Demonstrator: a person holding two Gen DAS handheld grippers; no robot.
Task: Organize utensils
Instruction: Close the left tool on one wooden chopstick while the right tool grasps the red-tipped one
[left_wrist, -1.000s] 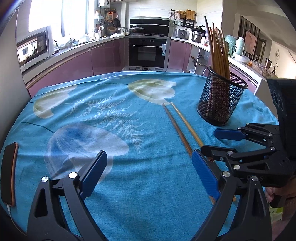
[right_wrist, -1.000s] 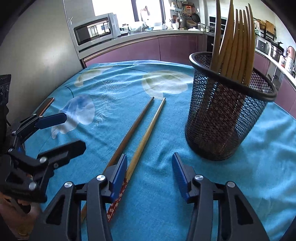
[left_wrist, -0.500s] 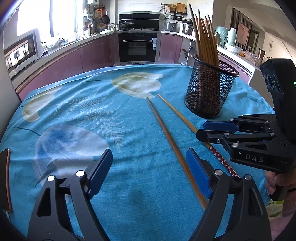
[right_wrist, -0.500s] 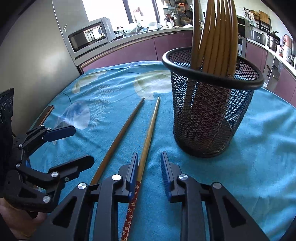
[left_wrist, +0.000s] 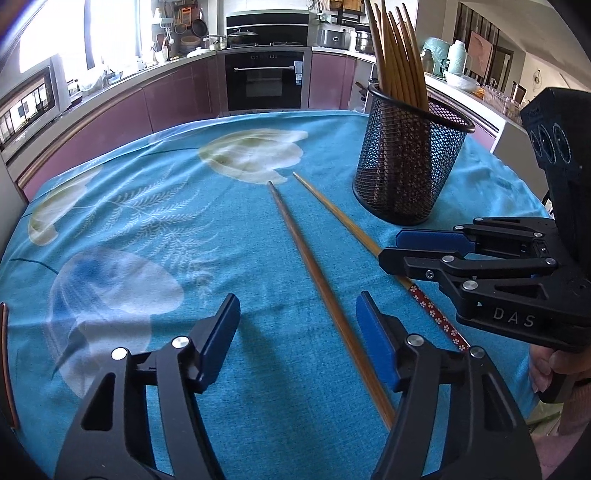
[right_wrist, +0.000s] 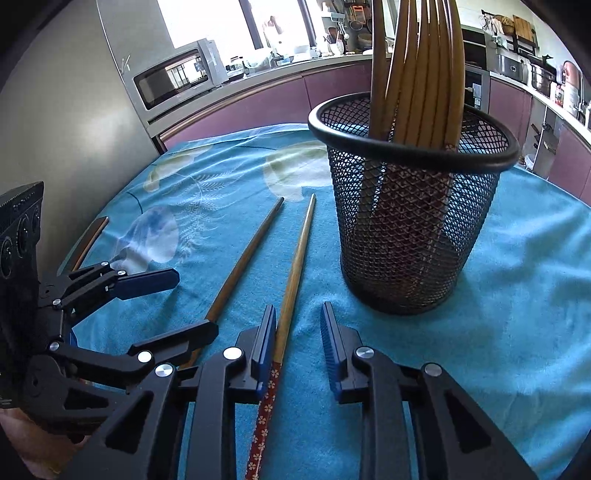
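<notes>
Two chopsticks lie side by side on the blue tablecloth (left_wrist: 147, 221): a dark brown chopstick (left_wrist: 295, 236) (right_wrist: 251, 251) and a lighter chopstick (left_wrist: 332, 210) (right_wrist: 299, 251) with a red flowered end. My left gripper (left_wrist: 297, 306) (right_wrist: 195, 302) straddles the brown one. Its jaws are closing, and the pads stand clear of the stick. My right gripper (right_wrist: 299, 317) (left_wrist: 389, 245) has narrow jaws around the lighter stick. That stick lies against the left pad, with a gap to the right pad. A black mesh holder (left_wrist: 406, 166) (right_wrist: 406, 229) with several chopsticks stands upright just beyond.
A curved brown chair back (right_wrist: 90, 236) (left_wrist: 5, 362) rises at the table's left edge. Kitchen counters, an oven (left_wrist: 266, 81) and a microwave (right_wrist: 173, 77) lie beyond the table. A hand (left_wrist: 554, 365) grips the right tool's handle.
My left gripper slid right and forward until the brown chopstick lay between its narrowing jaws. My right gripper's jaws narrowed around the lighter chopstick, then held still.
</notes>
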